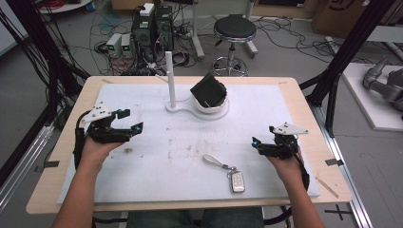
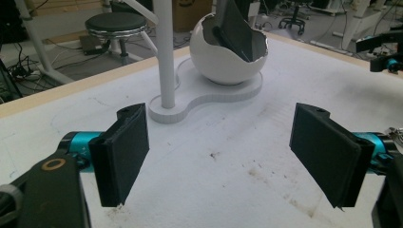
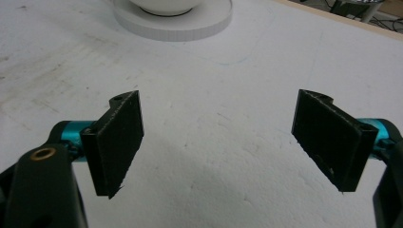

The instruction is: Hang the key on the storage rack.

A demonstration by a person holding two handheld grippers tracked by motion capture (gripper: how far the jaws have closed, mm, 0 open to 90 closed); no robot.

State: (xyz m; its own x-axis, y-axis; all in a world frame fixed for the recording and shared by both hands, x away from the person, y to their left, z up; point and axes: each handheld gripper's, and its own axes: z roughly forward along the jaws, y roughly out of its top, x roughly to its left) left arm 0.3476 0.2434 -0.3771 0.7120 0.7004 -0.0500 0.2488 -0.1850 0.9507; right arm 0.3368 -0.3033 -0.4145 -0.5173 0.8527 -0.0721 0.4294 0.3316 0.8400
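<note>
Your left gripper (image 1: 129, 121) sits over the left part of the white mat (image 1: 157, 161) in the high view, jaws spread wide with nothing between them. Your right gripper (image 1: 259, 142) hovers over the right part of the mat, also spread and empty. Between them, nearer your right hand (image 1: 285, 166), a car key fob (image 1: 237, 181) lies flat near the mat's front edge, its grey strap (image 1: 215, 161) trailing up and to the left. At the far middle of the mat stands a white stand (image 1: 197, 110) with an upright post (image 1: 170, 78) and a white bowl (image 1: 211, 105), and a black box (image 1: 208, 90) rests tilted in the bowl. Both grippers are well apart from the fob and the stand.

In the left gripper view, your left gripper (image 2: 218, 156) shows both black pads (image 2: 126, 152) far apart over bare, stained mat. Ahead stand the post (image 2: 165, 57) and the bowl (image 2: 223, 59), with the black box (image 2: 235, 28) leaning inside it. Your right gripper (image 2: 385, 54) appears at the far right edge.

In the right gripper view, your right gripper (image 3: 218, 142) has its pads (image 3: 119, 137) wide apart, gripping nothing, above plain mat. The stand's base (image 3: 176, 23) lies at the top edge, well ahead.
</note>
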